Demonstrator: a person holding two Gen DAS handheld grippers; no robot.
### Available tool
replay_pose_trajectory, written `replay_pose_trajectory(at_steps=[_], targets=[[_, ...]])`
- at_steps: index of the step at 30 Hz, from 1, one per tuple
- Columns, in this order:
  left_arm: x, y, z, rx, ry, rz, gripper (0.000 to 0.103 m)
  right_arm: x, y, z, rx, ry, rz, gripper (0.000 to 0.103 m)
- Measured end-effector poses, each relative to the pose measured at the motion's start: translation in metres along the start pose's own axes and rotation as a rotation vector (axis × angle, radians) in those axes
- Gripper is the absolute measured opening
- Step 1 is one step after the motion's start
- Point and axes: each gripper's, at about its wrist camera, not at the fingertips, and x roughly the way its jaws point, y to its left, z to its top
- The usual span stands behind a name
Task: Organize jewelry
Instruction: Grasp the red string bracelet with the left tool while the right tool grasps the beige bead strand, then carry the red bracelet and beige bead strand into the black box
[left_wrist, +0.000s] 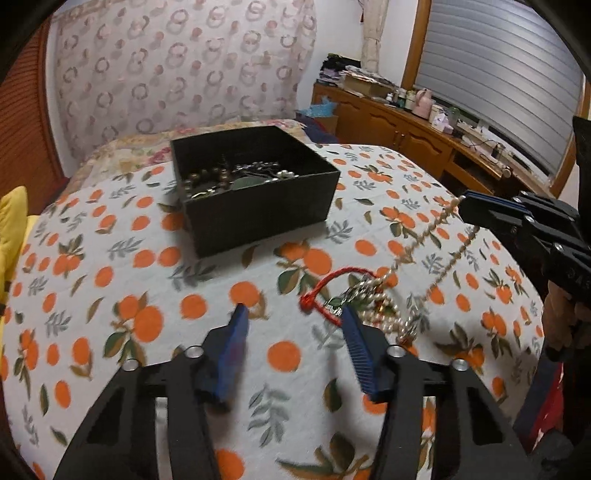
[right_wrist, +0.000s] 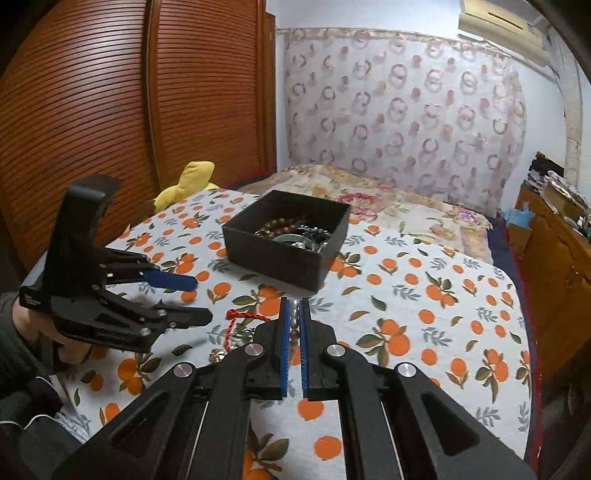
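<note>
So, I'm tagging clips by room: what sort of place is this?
Most likely a bedroom: a bed with an orange-print bedspread, a louvered wooden wardrobe, and a cluttered wooden dresser under the window.

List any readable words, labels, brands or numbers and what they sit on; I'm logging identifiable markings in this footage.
No text can be read with confidence.
Embossed characters on the right gripper body, seen from the left wrist view: too blurred to read.
Small white print on the left gripper body, seen from the right wrist view: too small to read.
Black jewelry box: no visible label.
Orange-print bedspread: pattern only, no lettering.
</note>
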Motion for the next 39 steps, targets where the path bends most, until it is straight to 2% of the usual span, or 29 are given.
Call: replay_pose_trajectory(at_steps=[5, 16, 17, 19, 23, 39], targets=[[0.015, -0.006, 0.010, 0.010, 0.019, -0.014, 0.031, -0.002, -0.004, -0.004, 0.010, 0.000, -0.011, 0.006], [0.036, -0.016, 0.012, 0.058, 0.051, 0.028, 0.021, -0.005, -0.005, -0.006, 0.017, -0.002, -0.004, 0.006], [0.036, -0.016, 0.013, 0.062, 0.053, 0.032, 0.012, -0.005, -0.005, -0.006, 0.018, -0.003, -0.005, 0.006], [0.038, -0.018, 0.012, 0.089, 0.053, 0.065, 0.005, -0.006, -0.005, -0.005, 0.020, -0.009, -0.005, 0.006], [0.033, -0.016, 0.014, 0.093, 0.044, 0.066, 0.003, -0.012, -0.002, 0.001, 0.016, -0.034, -0.004, 0.006], [-0.036, -0.007, 0.048, 0.049, -0.153, 0.083, 0.003, -0.032, 0.009, 0.040, -0.019, -0.123, -0.010, 0.006]])
